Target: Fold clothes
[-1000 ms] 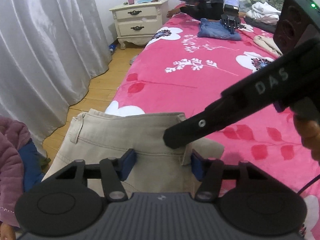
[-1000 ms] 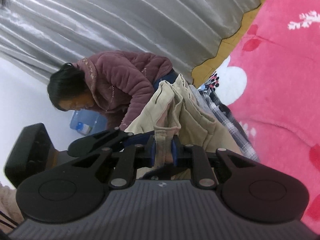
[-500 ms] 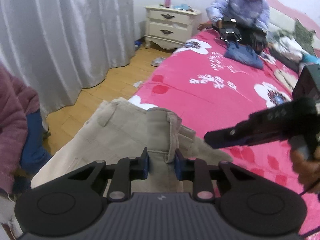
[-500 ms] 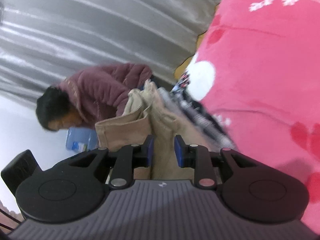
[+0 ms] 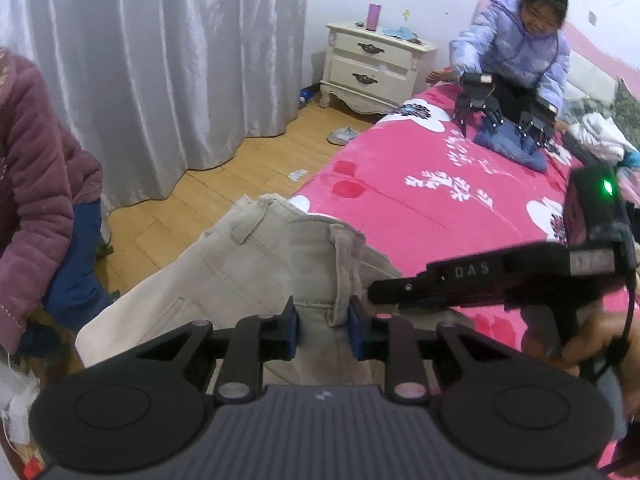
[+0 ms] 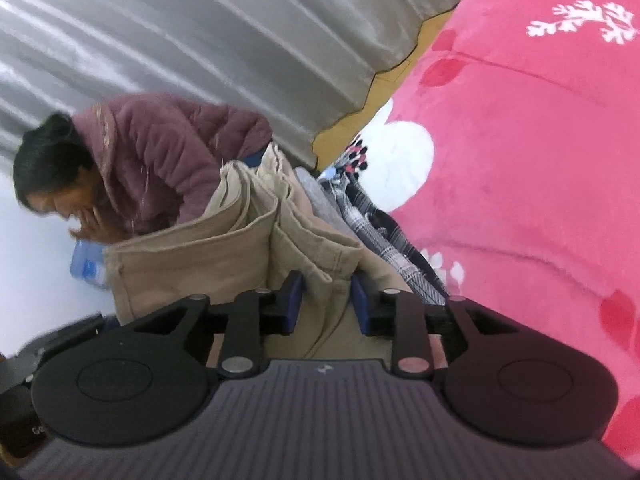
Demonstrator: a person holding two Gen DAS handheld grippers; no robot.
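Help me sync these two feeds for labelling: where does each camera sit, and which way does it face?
Left wrist: on the left gripper, facing along the pink bed toward a nightstand; right gripper and a hand show.
Right wrist: on the right gripper, rolled sideways, facing curtain and bed edge; only its own fingers show.
Shared: beige trousers, bed, curtain.

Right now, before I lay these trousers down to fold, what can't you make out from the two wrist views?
- Beige cotton trousers: legs run under the left gripper body in the left wrist view, so their length stays hidden.
- Right gripper: in the right wrist view bunched cloth fills the gap, so the fingers' contact is unclear.
- Plaid garment: mostly covered by the trousers.
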